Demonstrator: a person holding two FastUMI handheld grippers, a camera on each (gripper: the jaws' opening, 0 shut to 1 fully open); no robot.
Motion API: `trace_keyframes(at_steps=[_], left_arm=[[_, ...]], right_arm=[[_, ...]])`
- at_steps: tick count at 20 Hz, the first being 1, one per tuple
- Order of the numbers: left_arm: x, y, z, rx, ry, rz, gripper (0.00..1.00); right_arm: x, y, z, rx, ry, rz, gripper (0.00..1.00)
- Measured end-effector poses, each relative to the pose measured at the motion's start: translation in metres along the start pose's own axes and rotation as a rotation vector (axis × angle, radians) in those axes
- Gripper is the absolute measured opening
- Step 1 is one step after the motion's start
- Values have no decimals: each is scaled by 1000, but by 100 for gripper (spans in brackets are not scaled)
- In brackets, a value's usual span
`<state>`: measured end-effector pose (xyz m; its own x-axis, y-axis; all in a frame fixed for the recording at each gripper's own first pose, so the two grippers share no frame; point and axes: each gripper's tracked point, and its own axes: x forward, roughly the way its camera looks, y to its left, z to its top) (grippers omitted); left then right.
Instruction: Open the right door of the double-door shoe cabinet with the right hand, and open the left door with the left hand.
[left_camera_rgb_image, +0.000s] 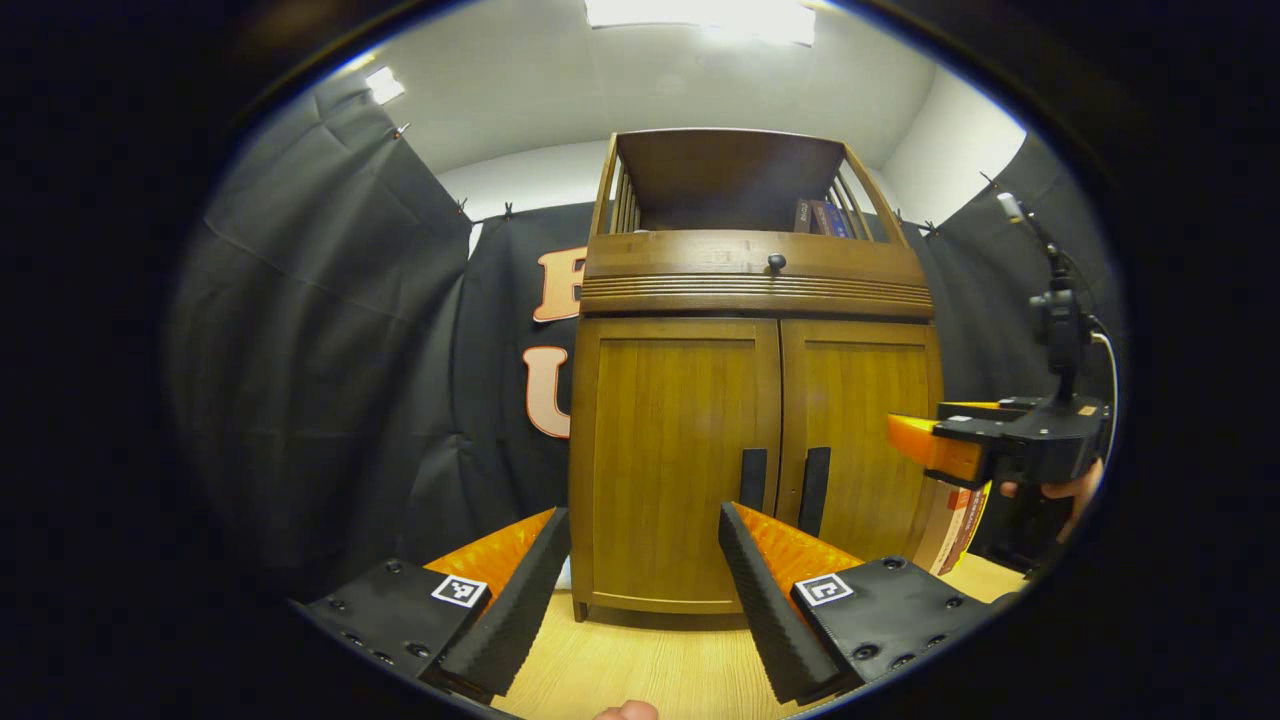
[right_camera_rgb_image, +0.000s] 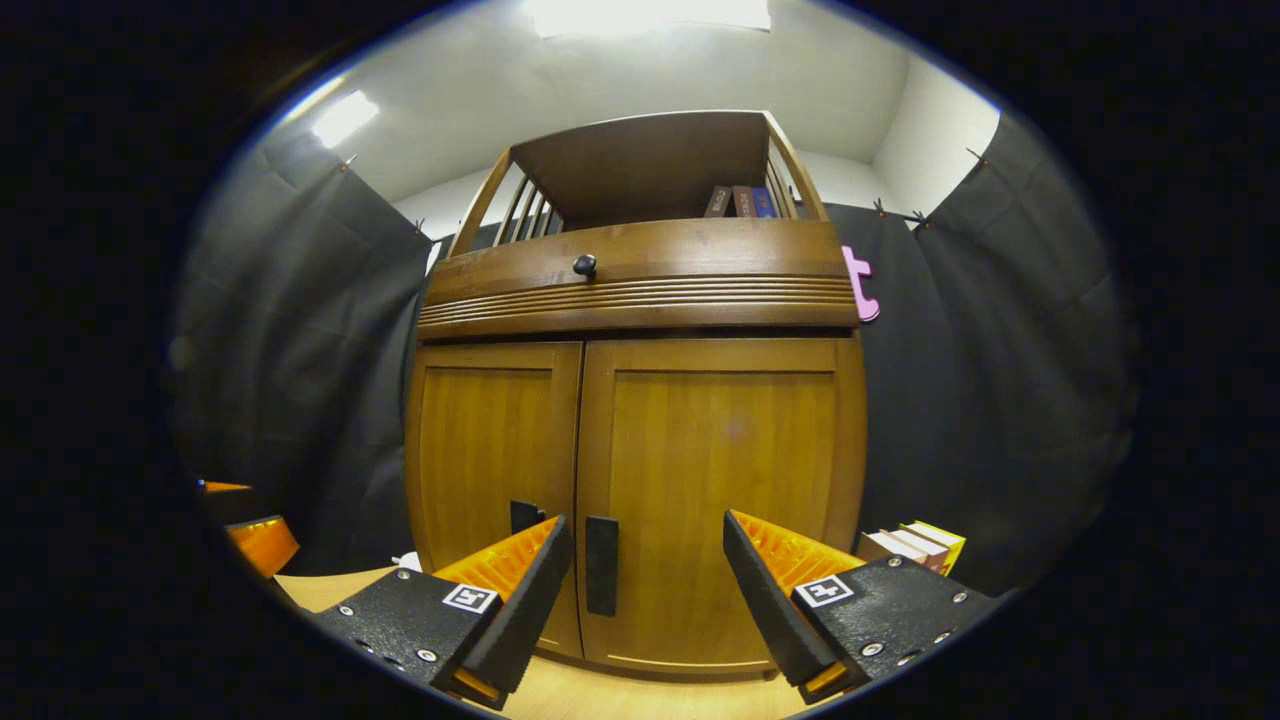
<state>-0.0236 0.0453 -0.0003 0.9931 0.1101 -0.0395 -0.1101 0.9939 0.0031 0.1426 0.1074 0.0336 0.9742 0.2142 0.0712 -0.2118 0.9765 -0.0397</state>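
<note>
— Where does the shoe cabinet sit relative to the two tongs?

— Straight ahead of both, standing on the worktop. In the left gripper view the left tongs are spread wide with nothing between the fingers, and the left door stands in the gap between them, closed. Its dark handle is just above the tip of the right-hand finger.

— And the other pair?

— In the right gripper view the right tongs are also parted and empty. The right door fills the space between the fingers, shut flush with its neighbour. The right door's handle is just beside the tip of the left-hand finger, apart from it as far as I can tell.

— Do the tongs see each other?

— The left gripper view catches the right tongs off to its right side, held by a hand, level with the lower part of the right door.

— Anything else nearby?

— A drawer with a round knob sits above the doors, books on the open shelf on top, and a few boxes beside the cabinet beyond the right tongs' right-hand finger.
</note>
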Motion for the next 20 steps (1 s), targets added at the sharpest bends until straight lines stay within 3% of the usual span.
trace_keyframes(at_steps=[1,3,4,9,13,15,16,17,18,19,20], left_arm=[[-2,0,-1,-4,4,-1,96],[-5,4,1,1,2,9,96],[-6,6,0,6,2,17,96],[-8,19,0,10,3,52,96],[-7,32,0,13,6,82,96],[-5,39,-1,17,7,98,96],[-3,40,-1,16,8,102,96],[-2,41,-1,15,9,105,96],[-2,43,-3,16,12,109,96],[-1,44,-4,16,14,111,95],[-1,44,-5,14,17,112,96]], right_arm=[[11,3,-5,-1,11,4,97],[33,9,-14,0,19,3,97],[43,12,-17,4,22,2,92],[84,14,-60,-3,99,-33,93],[103,17,-87,-11,146,-43,88],[107,18,-98,-28,159,-47,93],[110,19,-102,-37,168,-49,87],[113,19,-105,-45,177,-60,92],[113,19,-104,-61,159,-76,91],[113,19,-108,-75,155,-89,84],[113,17,-107,-94,141,-107,86]])
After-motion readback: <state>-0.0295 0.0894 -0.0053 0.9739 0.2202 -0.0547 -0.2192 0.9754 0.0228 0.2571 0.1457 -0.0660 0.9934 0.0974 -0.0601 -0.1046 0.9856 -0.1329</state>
